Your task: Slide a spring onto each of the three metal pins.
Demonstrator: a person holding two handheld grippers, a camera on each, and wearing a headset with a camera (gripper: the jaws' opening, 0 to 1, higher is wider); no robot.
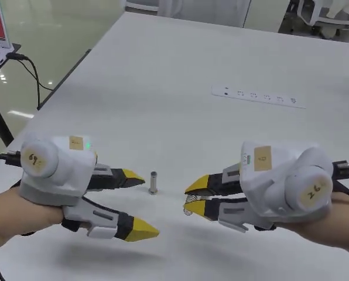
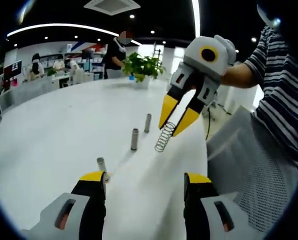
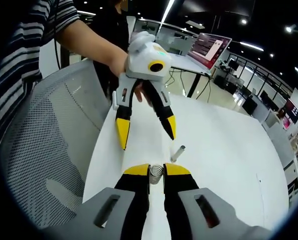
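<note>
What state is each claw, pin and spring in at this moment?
Left claw: open, empty.
Right claw: shut on the loose spring.
Near pin: upright, bare.
Middle pin: upright, spring on it.
Far pin: upright, appears to carry a spring.

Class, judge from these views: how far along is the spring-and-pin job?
Done: the middle pin and far pin look already fitted. In hand: the right gripper is shut on a third spring. Left: the near bare pin awaits it; the left gripper is open.
</note>
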